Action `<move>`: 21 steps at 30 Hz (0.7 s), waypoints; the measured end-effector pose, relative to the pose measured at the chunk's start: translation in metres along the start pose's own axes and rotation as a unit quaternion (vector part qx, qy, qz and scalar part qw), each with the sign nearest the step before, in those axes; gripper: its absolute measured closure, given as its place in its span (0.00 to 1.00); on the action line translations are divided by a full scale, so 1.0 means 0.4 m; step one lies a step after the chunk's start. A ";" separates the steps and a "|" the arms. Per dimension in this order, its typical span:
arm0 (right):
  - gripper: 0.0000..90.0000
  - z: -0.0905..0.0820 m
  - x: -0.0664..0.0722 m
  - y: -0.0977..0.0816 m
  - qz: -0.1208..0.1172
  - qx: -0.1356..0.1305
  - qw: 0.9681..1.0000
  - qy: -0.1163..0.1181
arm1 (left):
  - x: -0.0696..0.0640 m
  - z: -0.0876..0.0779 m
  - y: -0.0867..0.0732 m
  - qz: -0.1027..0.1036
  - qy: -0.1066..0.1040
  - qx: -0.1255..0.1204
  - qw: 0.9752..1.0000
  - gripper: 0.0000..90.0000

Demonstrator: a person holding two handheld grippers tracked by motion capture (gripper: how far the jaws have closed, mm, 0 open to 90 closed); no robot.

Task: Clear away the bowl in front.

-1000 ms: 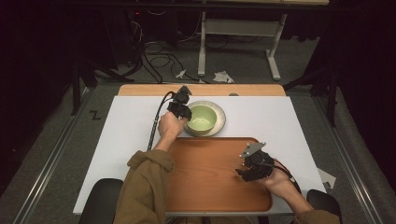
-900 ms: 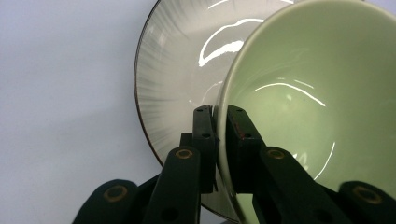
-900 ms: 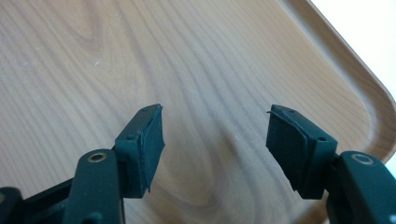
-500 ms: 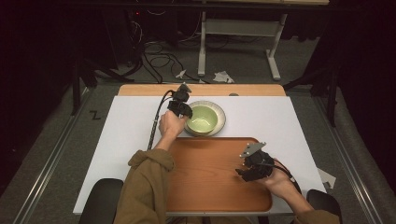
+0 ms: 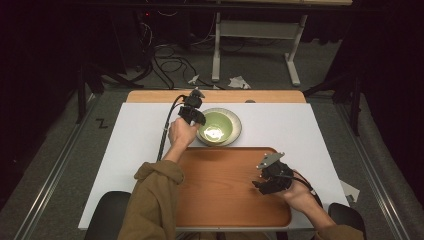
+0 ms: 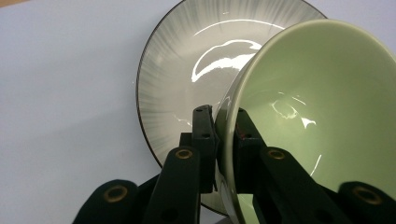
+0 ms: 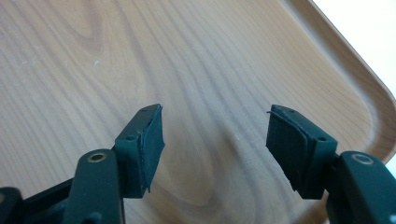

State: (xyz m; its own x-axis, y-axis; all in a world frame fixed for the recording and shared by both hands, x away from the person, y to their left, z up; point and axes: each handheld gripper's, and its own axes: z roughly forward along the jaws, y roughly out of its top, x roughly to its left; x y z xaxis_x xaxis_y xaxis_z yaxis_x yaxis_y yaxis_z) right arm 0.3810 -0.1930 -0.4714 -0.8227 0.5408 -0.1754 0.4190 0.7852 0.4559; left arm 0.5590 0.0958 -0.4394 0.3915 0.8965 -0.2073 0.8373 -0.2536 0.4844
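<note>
High view: the left tongs (image 5: 192,114) grip the near-left rim of a green bowl (image 5: 216,126) sitting on a grey plate (image 5: 235,131) on the white worktop (image 5: 135,140), just beyond the wooden tray (image 5: 220,200). Little has changed over the last second; the bowl has not visibly left the plate, so the lift is probably only starting. The right tongs (image 5: 265,181) hover over the tray's right side.

Left gripper view: the tongs pinch the bowl's (image 6: 322,112) wall, one pad inside, one outside. The bowl tilts over the plate (image 6: 187,70); its base is cut off.

Right gripper view: the tongs (image 7: 215,140) stand wide open and empty above the bare tray (image 7: 116,56) near its rounded corner.
</note>
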 end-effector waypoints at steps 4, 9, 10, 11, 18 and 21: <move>0.41 -0.001 -0.002 0.000 -0.001 -0.002 1.000 -0.001 | -0.006 -0.015 -0.001 0.009 -0.004 -0.008 1.000 0.92; 0.41 -0.001 -0.003 0.000 0.000 -0.001 1.000 -0.003 | -0.014 -0.038 -0.003 0.019 -0.006 -0.018 1.000 0.92; 0.41 -0.001 -0.003 0.000 0.000 0.000 1.000 -0.003 | -0.015 -0.042 -0.004 0.022 -0.006 -0.018 1.000 0.92; 0.41 -0.001 -0.003 0.000 -0.001 -0.001 1.000 -0.002 | -0.016 -0.046 -0.004 0.025 -0.007 -0.018 1.000 0.92; 0.41 -0.004 -0.013 -0.004 0.004 -0.002 1.000 -0.001 | -0.028 -0.068 -0.011 0.040 -0.014 -0.019 0.999 0.92; 0.41 -0.005 -0.010 -0.003 0.006 -0.001 1.000 -0.003 | -0.039 -0.076 -0.014 0.050 -0.016 -0.021 0.998 0.92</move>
State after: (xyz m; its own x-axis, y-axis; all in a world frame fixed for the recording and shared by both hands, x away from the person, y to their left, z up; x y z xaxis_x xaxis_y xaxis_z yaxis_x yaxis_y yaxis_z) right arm 0.3832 -0.1967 -0.4696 -0.8148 0.5525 -0.1756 0.4286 0.7781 0.4593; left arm 0.5367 0.0942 -0.4131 0.4848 0.8552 -0.1834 0.7769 -0.3248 0.5394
